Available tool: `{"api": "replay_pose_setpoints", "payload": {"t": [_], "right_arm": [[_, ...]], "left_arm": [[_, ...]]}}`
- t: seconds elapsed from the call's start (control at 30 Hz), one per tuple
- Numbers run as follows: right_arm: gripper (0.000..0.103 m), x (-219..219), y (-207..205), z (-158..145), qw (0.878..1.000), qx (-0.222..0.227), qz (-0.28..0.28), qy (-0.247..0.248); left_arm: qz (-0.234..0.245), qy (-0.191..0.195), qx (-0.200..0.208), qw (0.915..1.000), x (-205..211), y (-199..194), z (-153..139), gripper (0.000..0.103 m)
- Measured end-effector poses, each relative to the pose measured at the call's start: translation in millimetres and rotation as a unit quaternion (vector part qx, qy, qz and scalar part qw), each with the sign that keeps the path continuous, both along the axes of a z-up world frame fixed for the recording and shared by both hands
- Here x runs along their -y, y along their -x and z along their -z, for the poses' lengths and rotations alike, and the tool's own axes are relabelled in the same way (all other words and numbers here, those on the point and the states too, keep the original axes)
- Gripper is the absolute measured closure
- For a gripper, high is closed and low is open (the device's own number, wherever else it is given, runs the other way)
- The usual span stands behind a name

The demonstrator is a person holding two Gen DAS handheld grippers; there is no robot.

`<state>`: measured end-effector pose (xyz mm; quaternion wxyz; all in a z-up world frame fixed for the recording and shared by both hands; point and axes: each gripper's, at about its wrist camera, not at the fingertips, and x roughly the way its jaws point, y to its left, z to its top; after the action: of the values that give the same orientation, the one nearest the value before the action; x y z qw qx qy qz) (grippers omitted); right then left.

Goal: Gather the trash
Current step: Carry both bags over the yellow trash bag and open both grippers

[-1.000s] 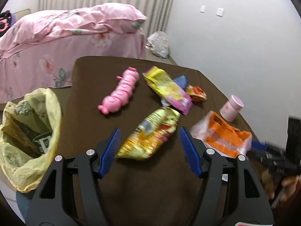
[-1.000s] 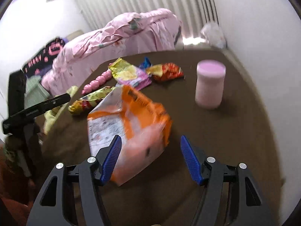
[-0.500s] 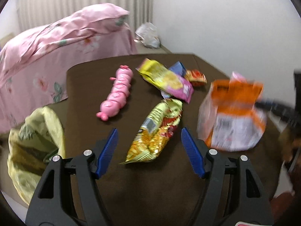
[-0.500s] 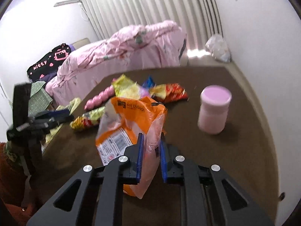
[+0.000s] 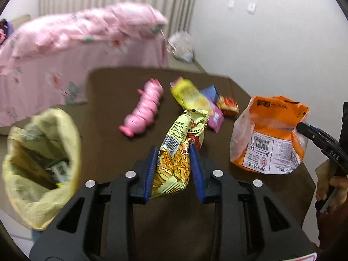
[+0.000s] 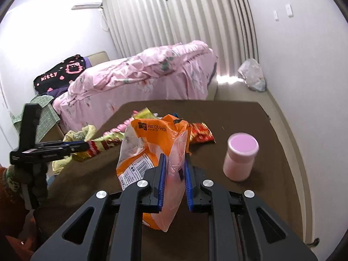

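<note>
A yellow noodle snack packet point(image 5: 174, 174) stands upright between the blue pads of my left gripper point(image 5: 173, 152), whose jaws are closing and pressing on its sides. It is held over the brown table point(image 5: 113, 143). My right gripper point(image 6: 174, 158) is shut on the clear edge of an orange-and-clear plastic bag point(image 6: 150, 143), which hangs above the table. The left wrist view shows that bag point(image 5: 269, 134) at the right. A bin lined with a yellow bag point(image 5: 43, 152) stands at the table's left edge, with some trash inside.
On the table lie a pink caterpillar toy point(image 5: 145, 111), a yellow-and-pink wrapper point(image 5: 189, 95), a blue wrapper point(image 5: 211, 92) and a red wrapper point(image 5: 228, 106). A pink jar point(image 6: 241, 156) stands right of the orange bag. A pink bed point(image 6: 141, 80) is behind.
My left jaws have come in around the yellow packet and it now stands up off the table. My right gripper has shut on the orange bag and lifted it.
</note>
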<state>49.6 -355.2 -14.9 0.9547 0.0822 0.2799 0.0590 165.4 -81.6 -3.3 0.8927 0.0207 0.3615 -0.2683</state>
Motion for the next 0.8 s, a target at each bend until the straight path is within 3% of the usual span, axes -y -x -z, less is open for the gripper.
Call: {"api": "replay_pose_setpoints", "payload": {"t": [0.2,0.37,0.7,0.8], "right_arm": [[0.087,-42.2,-16.6,-33.8,0.998,0.040,-0.044,0.020],[0.087,-89.2,-40.7,-55.3,0.994,0.053,-0.092,0.028],[0.087,-202.4,-97.3,-71.2,0.979,0.042,-0.193,0.044],[0.087,-219.5,-111.8,-68.6,0.978,0.031,-0.205,0.032]], "left_arm": [[-0.056,0.000,0.065,0.9963,-44.1,25.2,-39.6,0.074],[-0.136,0.030,0.114,0.9837,-98.6,40.2,-62.9,0.074],[-0.232,0.086,0.121,0.9612,-172.5,50.5,-63.2,0.074],[-0.266,0.102,0.124,0.9503,-189.6,49.9,-59.4,0.073]]}}
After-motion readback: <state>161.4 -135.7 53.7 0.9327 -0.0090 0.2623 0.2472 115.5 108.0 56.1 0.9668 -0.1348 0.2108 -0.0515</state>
